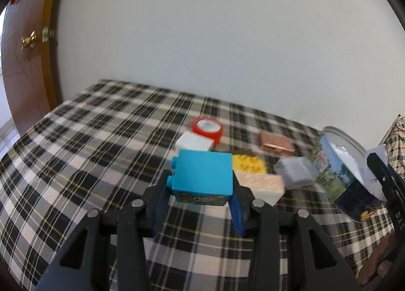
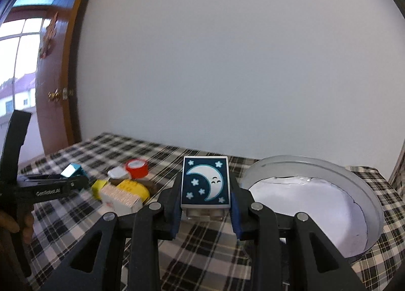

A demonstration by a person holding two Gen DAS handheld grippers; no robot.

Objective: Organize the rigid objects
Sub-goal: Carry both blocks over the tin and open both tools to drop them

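My left gripper (image 1: 201, 194) is shut on a turquoise toy brick (image 1: 203, 173) and holds it above the plaid tablecloth (image 1: 76, 164). My right gripper (image 2: 205, 205) is shut on a grey brick with a moon picture (image 2: 205, 181), held just left of the open round tin (image 2: 354, 179). The tin also shows in the left wrist view (image 1: 339, 164). Loose pieces lie on the cloth: a yellow brick (image 1: 249, 163), a cream brick (image 1: 263, 184), a grey block (image 1: 295, 173), a white block (image 1: 193, 141), a red tape roll (image 1: 208, 127) and a brown block (image 1: 274, 142).
The table stands against a white wall (image 1: 227, 38). A wooden door (image 1: 25, 63) is at the left. The left gripper (image 2: 50, 184) with its turquoise brick (image 2: 73, 170) shows at the left of the right wrist view. White paper (image 2: 316, 202) lines the tin.
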